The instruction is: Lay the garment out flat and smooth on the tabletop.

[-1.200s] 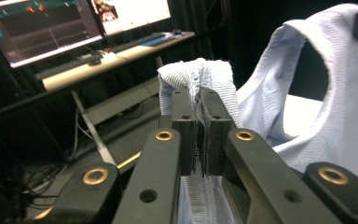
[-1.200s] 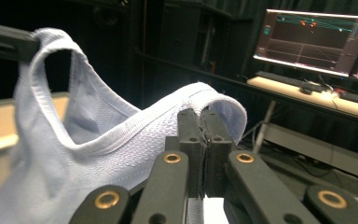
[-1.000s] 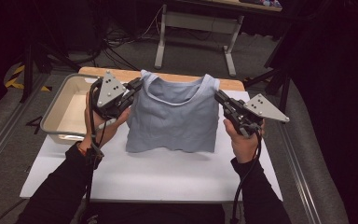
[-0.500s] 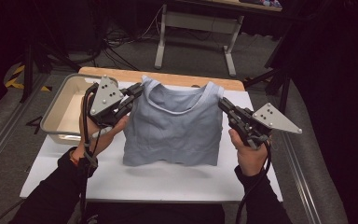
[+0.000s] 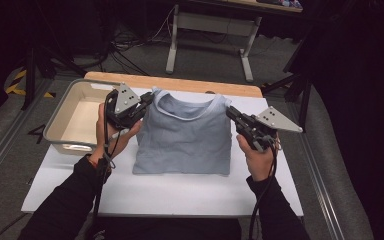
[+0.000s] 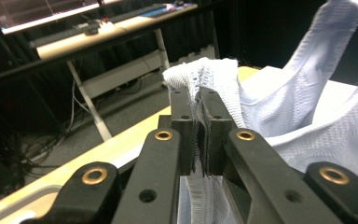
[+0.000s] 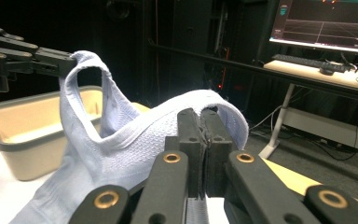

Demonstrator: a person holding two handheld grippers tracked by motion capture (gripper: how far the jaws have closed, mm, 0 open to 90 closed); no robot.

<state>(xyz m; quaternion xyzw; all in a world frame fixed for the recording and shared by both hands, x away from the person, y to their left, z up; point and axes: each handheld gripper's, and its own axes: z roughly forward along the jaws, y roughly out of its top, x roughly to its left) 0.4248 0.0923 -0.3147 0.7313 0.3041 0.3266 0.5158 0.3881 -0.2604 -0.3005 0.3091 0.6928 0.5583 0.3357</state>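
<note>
Currently left gripper [image 5: 147,100] and right gripper [image 5: 231,114] clamping light-blue tank top [image 5: 185,135] by shoulder straps, hem draping on white mat [image 5: 165,192]; thin strap risking slipping out, garment bunching.

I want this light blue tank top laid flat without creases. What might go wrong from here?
1. Each gripper, left gripper and right gripper, pinches only one shoulder strap of the light blue knit tank top; a strap may slip free.
2. The beige plastic bin sits close to the left gripper and may get knocked.
</note>
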